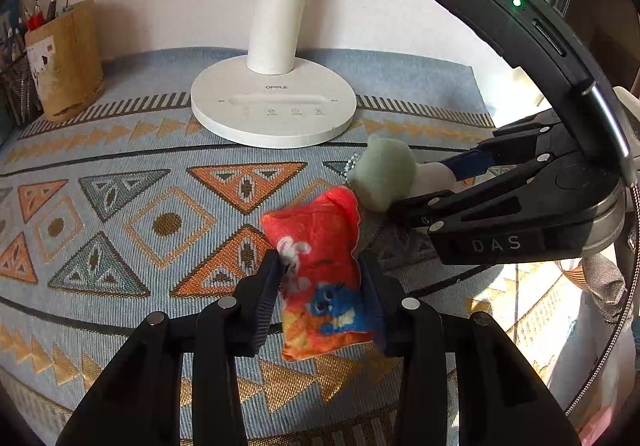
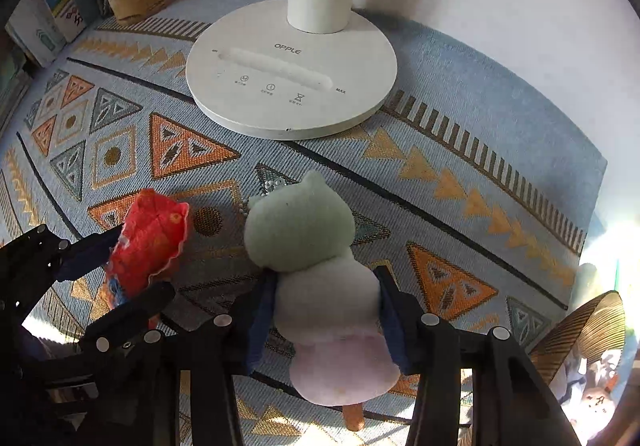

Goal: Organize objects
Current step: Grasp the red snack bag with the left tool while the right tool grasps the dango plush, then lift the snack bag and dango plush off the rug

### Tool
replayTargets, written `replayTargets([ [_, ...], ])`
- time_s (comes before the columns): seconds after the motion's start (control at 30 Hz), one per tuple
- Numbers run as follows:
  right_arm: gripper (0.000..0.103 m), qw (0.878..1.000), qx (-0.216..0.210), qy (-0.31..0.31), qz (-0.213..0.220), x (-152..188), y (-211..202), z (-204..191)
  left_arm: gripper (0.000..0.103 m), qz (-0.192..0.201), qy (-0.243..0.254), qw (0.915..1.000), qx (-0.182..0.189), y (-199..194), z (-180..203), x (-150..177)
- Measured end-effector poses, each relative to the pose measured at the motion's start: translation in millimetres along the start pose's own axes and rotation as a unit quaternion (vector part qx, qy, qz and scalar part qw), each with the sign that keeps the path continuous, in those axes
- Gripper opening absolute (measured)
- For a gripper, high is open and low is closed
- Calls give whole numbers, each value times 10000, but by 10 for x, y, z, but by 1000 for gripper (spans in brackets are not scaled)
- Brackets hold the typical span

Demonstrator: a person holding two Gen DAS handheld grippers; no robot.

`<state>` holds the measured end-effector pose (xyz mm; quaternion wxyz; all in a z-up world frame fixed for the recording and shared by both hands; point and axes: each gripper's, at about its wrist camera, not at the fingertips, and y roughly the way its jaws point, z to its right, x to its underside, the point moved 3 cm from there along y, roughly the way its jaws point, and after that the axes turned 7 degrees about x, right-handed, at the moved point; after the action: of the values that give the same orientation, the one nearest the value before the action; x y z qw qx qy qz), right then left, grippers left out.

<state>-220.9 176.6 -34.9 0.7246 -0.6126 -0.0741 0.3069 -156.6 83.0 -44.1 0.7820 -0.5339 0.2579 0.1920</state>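
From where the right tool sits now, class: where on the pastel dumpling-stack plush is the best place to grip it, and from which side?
Grip the white middle ball of the pastel plush, coming from its stick end along its length. The three balls narrow at their joins, so fingers either side of the middle sit snugly. The right tool already holds it this way; the left tool holds the red pouch.

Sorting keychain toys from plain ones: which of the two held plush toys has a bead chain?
The pastel stacked plush in the right gripper: silver beads by its green top. The red pouch plush shows none.
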Motion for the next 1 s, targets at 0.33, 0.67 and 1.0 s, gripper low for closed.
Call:
replayTargets([
  [0.33, 47, 9633, -1500, 2147, 585, 1061, -763, 0, 29, -60, -566, 9959, 707, -382, -161, 230],
  [0.67, 66, 9585, -448, 2288, 1640, 1655, -759, -266, 30, 67, -284, 9996, -51, -669, -2, 848],
  [1.0, 81, 9592, -380, 2148, 1796, 1830, -685, -304, 30, 225, 175, 9989, -373, -684, 114, 884],
])
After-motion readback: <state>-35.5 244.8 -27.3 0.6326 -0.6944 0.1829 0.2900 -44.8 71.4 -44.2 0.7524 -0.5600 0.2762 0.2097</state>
